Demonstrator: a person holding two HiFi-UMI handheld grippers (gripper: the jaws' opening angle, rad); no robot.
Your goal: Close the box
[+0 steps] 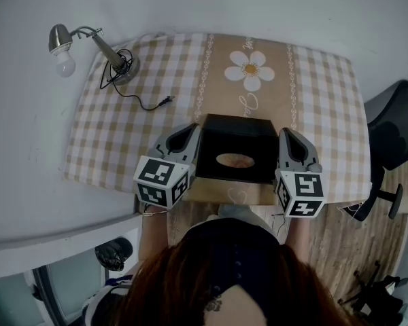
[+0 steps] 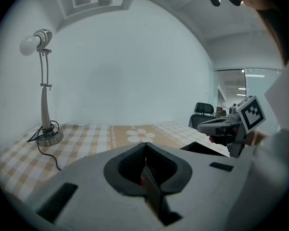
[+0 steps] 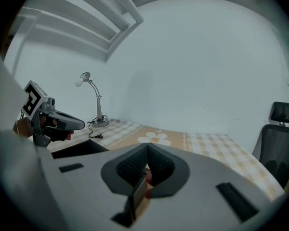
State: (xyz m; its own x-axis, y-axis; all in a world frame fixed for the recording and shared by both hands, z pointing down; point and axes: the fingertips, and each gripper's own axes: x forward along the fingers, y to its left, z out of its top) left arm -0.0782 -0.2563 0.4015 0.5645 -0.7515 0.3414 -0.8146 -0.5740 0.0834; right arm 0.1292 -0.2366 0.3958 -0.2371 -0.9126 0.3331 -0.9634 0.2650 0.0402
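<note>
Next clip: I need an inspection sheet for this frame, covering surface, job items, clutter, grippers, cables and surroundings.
Surface: table under a checked cloth with a daisy print.
Job's things: black box at the near edge, with a brown flap lying toward the person.
Clutter: desk lamp at the far left corner.
Grippers: left gripper and right gripper flank the box, each with tongs shut on a thin panel at the box's side.
Cables: lamp cord loose, plug lying on the cloth.
Surroundings: white wall; office chair at right.
</note>
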